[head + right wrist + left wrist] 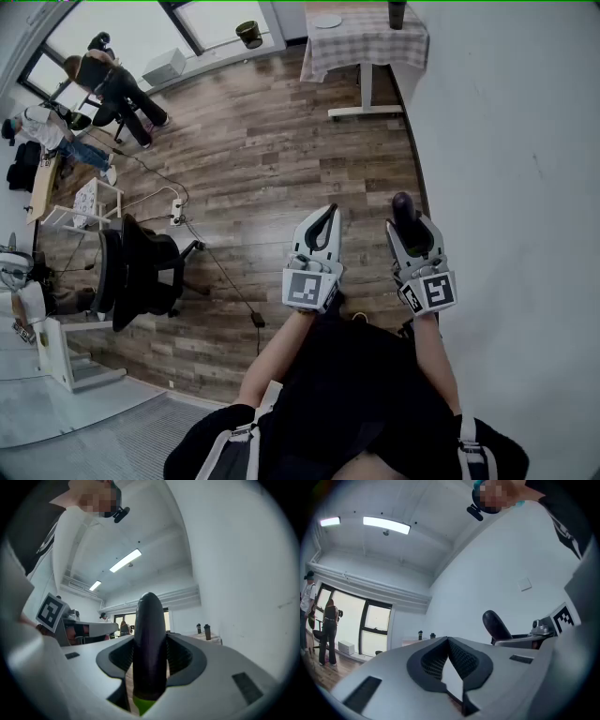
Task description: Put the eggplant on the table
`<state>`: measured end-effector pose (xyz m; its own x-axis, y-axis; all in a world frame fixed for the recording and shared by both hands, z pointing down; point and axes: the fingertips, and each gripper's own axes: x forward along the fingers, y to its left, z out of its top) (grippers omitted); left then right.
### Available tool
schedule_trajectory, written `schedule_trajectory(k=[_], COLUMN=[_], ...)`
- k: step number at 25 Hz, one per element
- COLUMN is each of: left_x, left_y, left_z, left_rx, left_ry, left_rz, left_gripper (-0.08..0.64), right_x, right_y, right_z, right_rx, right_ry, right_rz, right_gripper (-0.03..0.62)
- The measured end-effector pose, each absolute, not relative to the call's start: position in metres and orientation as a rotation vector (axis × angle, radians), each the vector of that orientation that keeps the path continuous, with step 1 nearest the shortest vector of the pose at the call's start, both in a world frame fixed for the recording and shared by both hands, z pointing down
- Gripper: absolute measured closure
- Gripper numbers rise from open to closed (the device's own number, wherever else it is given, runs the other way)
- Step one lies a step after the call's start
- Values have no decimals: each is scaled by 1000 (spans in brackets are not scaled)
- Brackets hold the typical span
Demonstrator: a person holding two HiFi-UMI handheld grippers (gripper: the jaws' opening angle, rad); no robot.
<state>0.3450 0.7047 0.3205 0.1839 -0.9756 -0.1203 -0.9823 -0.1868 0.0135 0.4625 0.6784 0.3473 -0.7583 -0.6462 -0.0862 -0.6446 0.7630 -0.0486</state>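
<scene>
A: Biggest thing first?
B: A white wall (511, 141), down the whole right side of the head view. Then a brown wood floor (272, 131), across the middle and the left.
A: Next?
B: A table (361, 47) with a checked cloth, at the top middle, well apart from both grippers. On top of it a dark bottle (397, 11). Lower left, a black chair (141, 267). Upper left corner, some people (112, 84), small and far off.
A: And the grippers?
B: Just below the middle, the left gripper (327, 212). Tips shut tight together, nothing between them. Just beside it, on the right, the right gripper (410, 225). Jaws partway apart, squeezing the eggplant (402, 204).
A: So not on the table?
B: No. Up in the air, next to the wall, stuck between the right gripper's two pads. Dark purple, round end poking out past the tips. In the right gripper view, same eggplant (149, 620) standing up in the middle of the frame, green end at the bottom, a pad pressed on each side.
</scene>
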Motion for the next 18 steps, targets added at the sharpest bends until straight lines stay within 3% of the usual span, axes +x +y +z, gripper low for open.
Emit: schedule_trajectory(k=[18], left_x=[153], left_y=[565], left_z=[333], left_rx=[-2522], left_ry=[1897], left_rz=[208], left_gripper=[569], right_x=[255], right_y=[545], right_z=[336], right_rx=[-993], right_ry=[2918], right_rz=[-99], right_gripper=[393])
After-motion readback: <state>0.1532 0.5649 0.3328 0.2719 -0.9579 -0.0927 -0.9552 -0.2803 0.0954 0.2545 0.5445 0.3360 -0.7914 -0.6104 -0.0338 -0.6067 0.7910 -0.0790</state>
